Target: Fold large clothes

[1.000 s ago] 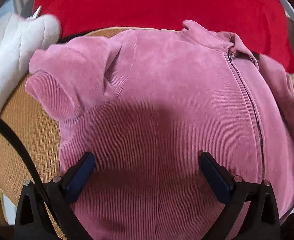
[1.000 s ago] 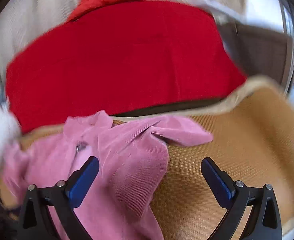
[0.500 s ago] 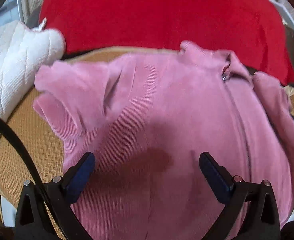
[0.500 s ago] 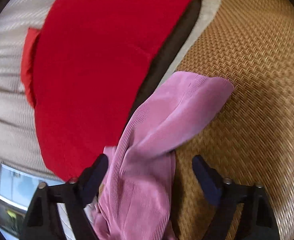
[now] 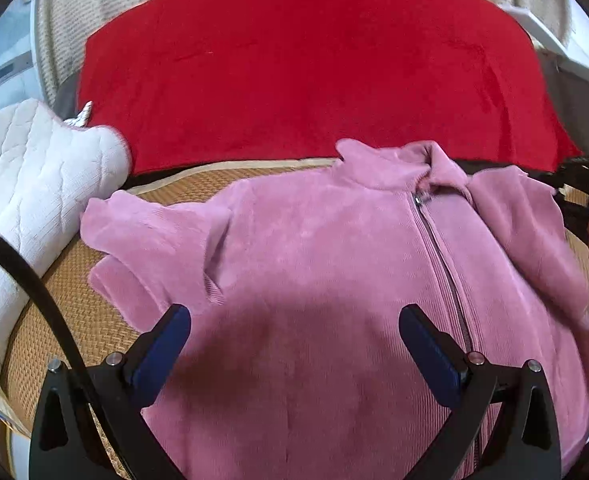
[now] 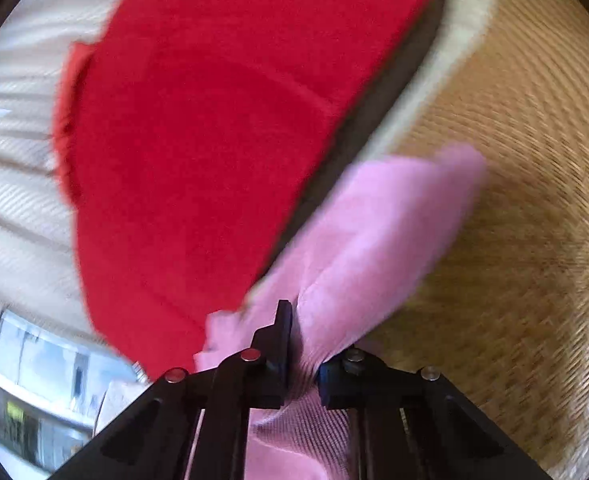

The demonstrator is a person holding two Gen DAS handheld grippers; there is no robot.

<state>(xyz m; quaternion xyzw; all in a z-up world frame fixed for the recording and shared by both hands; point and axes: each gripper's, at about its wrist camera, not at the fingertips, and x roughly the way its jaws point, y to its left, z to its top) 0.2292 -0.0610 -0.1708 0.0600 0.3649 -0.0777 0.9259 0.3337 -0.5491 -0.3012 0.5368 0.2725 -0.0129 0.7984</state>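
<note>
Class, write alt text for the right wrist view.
The right gripper has its jaws shut on a sleeve of the pink corduroy zip jacket, above a woven tan mat. A red cloth lies beyond, blurred.

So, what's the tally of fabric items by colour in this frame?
Pink: 1, the corduroy zip jacket, its sleeve pinched in the right gripper
Red: 1, the blanket
White: 1, the quilted piece
Total: 3
The left gripper hangs open over the jacket.
</note>
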